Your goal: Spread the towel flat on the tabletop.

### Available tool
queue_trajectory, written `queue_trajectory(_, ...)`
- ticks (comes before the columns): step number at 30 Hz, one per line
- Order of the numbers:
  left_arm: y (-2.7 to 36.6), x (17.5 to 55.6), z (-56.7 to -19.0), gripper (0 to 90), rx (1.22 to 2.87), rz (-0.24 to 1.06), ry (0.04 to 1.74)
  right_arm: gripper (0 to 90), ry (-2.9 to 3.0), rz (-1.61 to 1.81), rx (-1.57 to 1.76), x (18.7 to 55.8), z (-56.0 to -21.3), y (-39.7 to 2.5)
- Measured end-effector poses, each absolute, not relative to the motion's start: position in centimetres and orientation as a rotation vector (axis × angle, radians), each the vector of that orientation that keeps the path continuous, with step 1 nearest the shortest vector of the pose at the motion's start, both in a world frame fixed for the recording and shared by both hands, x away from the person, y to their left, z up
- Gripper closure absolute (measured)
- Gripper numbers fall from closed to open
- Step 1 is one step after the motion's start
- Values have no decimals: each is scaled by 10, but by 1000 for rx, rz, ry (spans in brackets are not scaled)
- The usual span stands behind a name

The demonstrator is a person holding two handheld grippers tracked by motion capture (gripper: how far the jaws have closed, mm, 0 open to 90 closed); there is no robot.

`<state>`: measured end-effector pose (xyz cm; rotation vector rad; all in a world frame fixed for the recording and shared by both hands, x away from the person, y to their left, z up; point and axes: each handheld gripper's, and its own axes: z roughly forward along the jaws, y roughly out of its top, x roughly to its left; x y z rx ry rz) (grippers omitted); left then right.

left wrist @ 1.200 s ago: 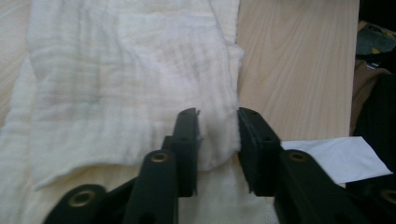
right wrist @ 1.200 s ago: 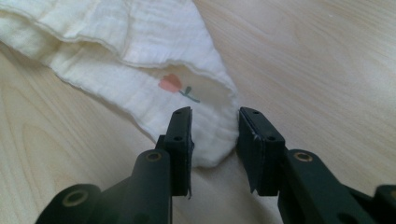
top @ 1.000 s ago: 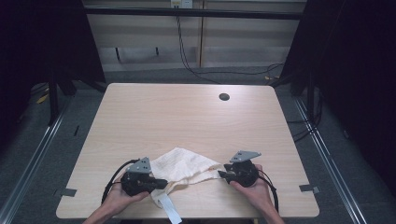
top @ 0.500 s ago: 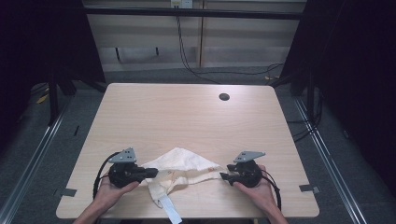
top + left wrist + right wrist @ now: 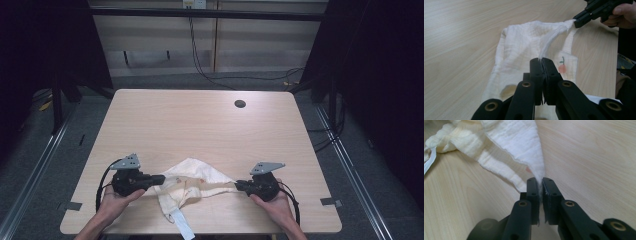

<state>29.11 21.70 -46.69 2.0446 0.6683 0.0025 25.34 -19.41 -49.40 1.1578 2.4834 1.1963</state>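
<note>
A small cream cloth garment [image 5: 192,181] with a little pink print [image 5: 562,68] lies stretched near the table's front edge. My left gripper [image 5: 161,178] is shut on its left end, and a pinched strip of the cloth [image 5: 549,42] rises from between the jaws. My right gripper [image 5: 237,185] is shut on the garment's right corner [image 5: 534,165], drawn to a point. That same right gripper [image 5: 584,18] appears far off in the left gripper view, held by a hand. A white strap [image 5: 180,226] of the garment hangs toward the front edge.
The light wooden table [image 5: 200,125] has a dark round hole [image 5: 240,104] near its back right. Cables trail from both grippers at the front. Dark floor and metal rails surround the table.
Both grippers have moved apart, the left one farther left and the right one farther right, pulling the garment out wider between them.
</note>
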Motion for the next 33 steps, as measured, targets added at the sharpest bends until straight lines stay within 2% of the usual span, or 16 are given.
queue_trajectory(7, 214, 289, -464, 879, 2035, -2, 654, 889, 2504, 1298, 1150, 256, -485, -195)
queue_trajectory(9, 216, 293, -461, 879, 1992, -18, 674, 890, 2483, 1347, 1175, 257, -478, -201)
queue_trajectory(15, 207, 295, -447, 879, 1993, 9, 625, 891, 2435, 1414, 1166, 261, -459, -207)
queue_trajectory(21, 212, 296, -432, 878, 1978, 60, 619, 891, 2429, 1482, 1087, 269, -424, -211)
queue_trajectory(22, 213, 297, -429, 879, 1935, 46, 618, 891, 2430, 1485, 1059, 271, -418, -210)
queue_trajectory(26, 211, 299, -425, 880, 1930, 40, 611, 891, 2400, 1538, 997, 279, -392, -208)
queue_trajectory(33, 216, 305, -404, 880, 1873, 73, 607, 891, 2377, 1565, 952, 287, -370, -205)
